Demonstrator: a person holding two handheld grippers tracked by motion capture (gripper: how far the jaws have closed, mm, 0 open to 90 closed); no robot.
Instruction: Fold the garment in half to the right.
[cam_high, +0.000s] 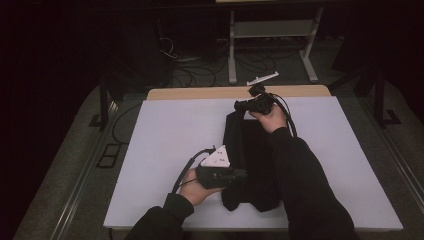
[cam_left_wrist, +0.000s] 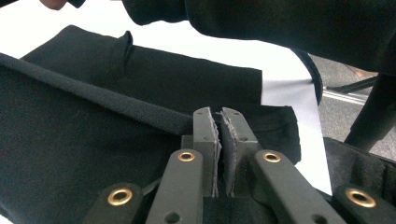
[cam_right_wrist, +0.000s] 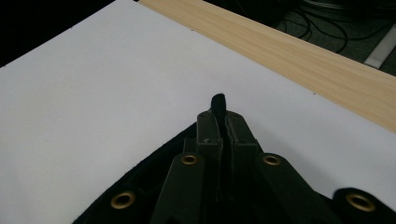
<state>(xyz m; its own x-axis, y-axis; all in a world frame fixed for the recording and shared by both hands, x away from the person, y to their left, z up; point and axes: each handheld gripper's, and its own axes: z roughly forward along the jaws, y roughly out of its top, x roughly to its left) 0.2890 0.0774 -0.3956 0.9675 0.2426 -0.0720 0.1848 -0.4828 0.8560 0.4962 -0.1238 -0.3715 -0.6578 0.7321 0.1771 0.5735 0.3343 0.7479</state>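
Observation:
A black garment (cam_high: 250, 150) lies lengthwise on the white table top (cam_high: 165, 140), folded into a long strip. My left gripper (cam_high: 240, 176) is at its near left edge and points right, shut on a folded edge of the cloth. In the left gripper view the jaws (cam_left_wrist: 218, 114) stand nearly together over the black garment (cam_left_wrist: 93, 154). My right gripper (cam_high: 239, 106) is at the far end and points left. In the right gripper view its jaws (cam_right_wrist: 223, 116) are shut on the garment (cam_right_wrist: 140, 184), and a small tuft of black cloth pokes out past the tips.
A wooden strip (cam_high: 200, 92) runs along the table's far edge, also seen as a wooden strip (cam_right_wrist: 303, 60). Behind it are cables (cam_high: 195, 70) on the floor and a metal stand (cam_high: 232, 50). A dark sleeve (cam_left_wrist: 280, 23) crosses above the garment.

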